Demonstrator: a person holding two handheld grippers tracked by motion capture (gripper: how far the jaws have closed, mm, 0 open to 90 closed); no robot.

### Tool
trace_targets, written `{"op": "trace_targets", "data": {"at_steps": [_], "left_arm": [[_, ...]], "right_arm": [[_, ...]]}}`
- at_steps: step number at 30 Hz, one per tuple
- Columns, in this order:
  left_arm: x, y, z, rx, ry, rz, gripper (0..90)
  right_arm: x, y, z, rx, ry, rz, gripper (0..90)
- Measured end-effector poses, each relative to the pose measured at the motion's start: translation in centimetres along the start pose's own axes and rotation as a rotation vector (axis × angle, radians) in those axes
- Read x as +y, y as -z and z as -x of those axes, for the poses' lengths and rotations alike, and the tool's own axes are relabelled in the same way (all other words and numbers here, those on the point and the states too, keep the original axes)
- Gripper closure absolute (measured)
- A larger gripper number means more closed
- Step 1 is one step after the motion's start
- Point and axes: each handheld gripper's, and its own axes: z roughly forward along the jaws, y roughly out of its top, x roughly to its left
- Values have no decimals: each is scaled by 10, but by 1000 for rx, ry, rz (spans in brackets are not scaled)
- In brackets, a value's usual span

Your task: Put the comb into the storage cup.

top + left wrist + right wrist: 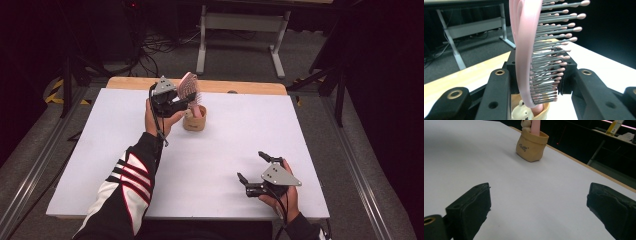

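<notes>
High view: we see the left gripper (181, 102) raised over the far part of the white table (100, 150), clamped on the head of a pink hairbrush (188, 89); the brush stands nearly upright, its handle down inside a small tan pouch-shaped holder (194, 121) that sits on the table just beside the left hand (161, 120); the sleeve on that arm is black with red and white stripes (127, 180).

Left gripper view: we read the grasp directly; one black jaw lies against the smooth pink back of the hairbrush (524, 50), the other against the tips of its grey bristles (554, 50); below the jaws, the handle enters the holder (541, 113), whose rim carries a small cream figure (520, 113).

Right gripper view: we find the jaws spread wide with bare table surface (536, 202) between them, so this claw is released and grasps nothing; ahead of it, well apart, stands the holder (531, 146) with the pink handle (535, 126) rising from it; in the high view the right gripper (254, 172) rests low at the near right of the table, held by the right hand (282, 197).
</notes>
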Motion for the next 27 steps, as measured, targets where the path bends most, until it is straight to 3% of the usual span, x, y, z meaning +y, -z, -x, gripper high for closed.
{"op": "trace_targets", "data": {"at_steps": [15,27], "left_arm": [[-11,-15,3,3,29,-5,629],[-15,-17,-4,46,43,-4,607]], "right_arm": [[0,-1,-1,5,2,-1,62],[0,-1,-2,11,7,-4,62]]}}
